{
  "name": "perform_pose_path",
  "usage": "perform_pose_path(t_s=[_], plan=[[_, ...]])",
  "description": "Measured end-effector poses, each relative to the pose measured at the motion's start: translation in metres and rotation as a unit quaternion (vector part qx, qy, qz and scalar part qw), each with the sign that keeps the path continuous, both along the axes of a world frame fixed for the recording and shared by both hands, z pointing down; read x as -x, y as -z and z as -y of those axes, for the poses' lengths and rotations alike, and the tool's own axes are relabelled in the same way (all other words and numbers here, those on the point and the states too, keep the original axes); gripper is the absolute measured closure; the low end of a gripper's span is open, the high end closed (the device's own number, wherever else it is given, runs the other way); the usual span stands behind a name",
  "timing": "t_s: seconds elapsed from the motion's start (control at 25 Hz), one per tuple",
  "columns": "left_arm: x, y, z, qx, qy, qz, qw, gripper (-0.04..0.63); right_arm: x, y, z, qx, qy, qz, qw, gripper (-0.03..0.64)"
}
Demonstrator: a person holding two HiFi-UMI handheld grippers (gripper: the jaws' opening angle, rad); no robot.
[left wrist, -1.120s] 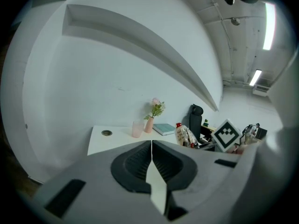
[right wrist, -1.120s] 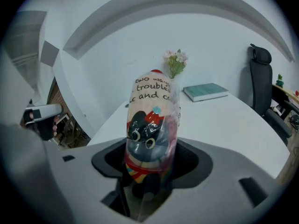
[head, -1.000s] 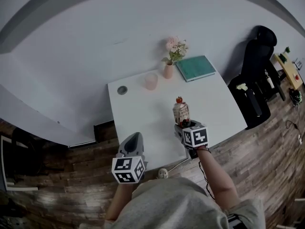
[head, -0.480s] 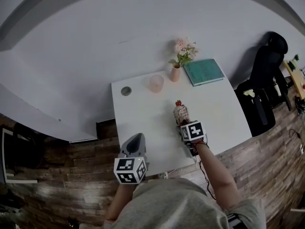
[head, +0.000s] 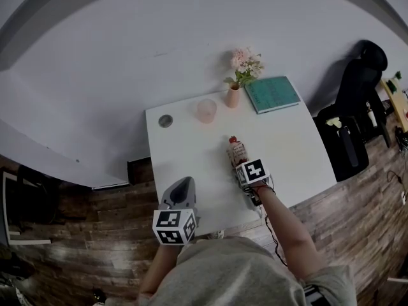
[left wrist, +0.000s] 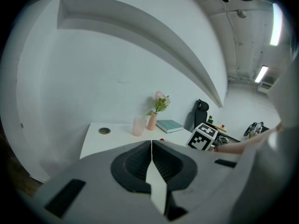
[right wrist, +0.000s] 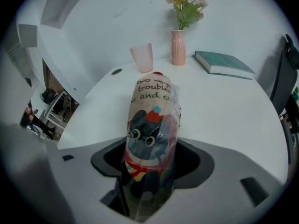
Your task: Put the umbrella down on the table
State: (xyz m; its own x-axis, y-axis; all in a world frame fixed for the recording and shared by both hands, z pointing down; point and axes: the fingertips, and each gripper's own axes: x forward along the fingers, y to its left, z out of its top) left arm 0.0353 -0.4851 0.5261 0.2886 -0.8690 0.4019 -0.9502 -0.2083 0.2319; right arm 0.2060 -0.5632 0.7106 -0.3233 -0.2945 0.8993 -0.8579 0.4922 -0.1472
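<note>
Folded cat-print umbrella in a clear plastic sleeve (head: 237, 150): lower end gripped by the right gripper (head: 243, 164), whose jaws are starting to open; tip leans toward 12 o'clock over the middle of the white rectangular table (head: 293, 152). Left gripper (left wrist: 152, 155): jaws together, empty, at the table's 7 o'clock edge. Translucent pink cup (head: 206, 110) stands at 11 o'clock from the umbrella.

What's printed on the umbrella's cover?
A black cartoon cat and lettering on the folded umbrella; right gripper view.

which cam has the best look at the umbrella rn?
Right gripper view: the umbrella fills the centre, gripped between the jaws, cat print and lettering clear. Head view shows it small, lower end hidden. Left gripper view shows only a red speck, probably its tip.
</note>
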Motion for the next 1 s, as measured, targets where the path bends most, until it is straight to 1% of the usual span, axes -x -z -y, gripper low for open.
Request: perform_pose_path(t_s=[0.2, 0.4, 0.52, 0.6, 0.68, 0.84, 1.0], plan=[[-0.009, 0.000, -0.005, 0.002, -0.011, 0.001, 0.9999, 0.587, 0.000, 0.000, -0.001, -0.015, -0.005, -0.004, 1.000, 0.334], [-0.006, 0.001, -0.016, 0.003, -0.012, 0.004, 0.9999, 0.586, -0.001, 0.004, -0.001, -0.020, -0.020, 0.011, 1.000, 0.317], [0.000, 0.003, -0.024, 0.004, -0.011, 0.005, 0.9999, 0.586, -0.007, 0.021, 0.002, -0.057, -0.052, 0.022, 0.997, 0.279], [0.006, 0.005, -0.030, 0.003, -0.009, 0.005, 0.9999, 0.586, -0.010, 0.034, 0.000, -0.076, -0.076, 0.035, 0.994, 0.275], [0.010, 0.007, -0.036, 0.003, -0.010, 0.005, 0.9999, 0.586, -0.010, 0.046, -0.005, -0.086, -0.089, 0.051, 0.991, 0.275], [0.016, 0.012, -0.050, -0.001, -0.016, 0.003, 0.9999, 0.586, -0.006, 0.070, -0.022, -0.109, -0.096, 0.069, 0.987, 0.276], [0.022, 0.018, -0.065, -0.006, -0.026, 0.001, 0.9997, 0.586, 0.006, 0.092, -0.044, -0.134, -0.091, 0.074, 0.984, 0.278]])
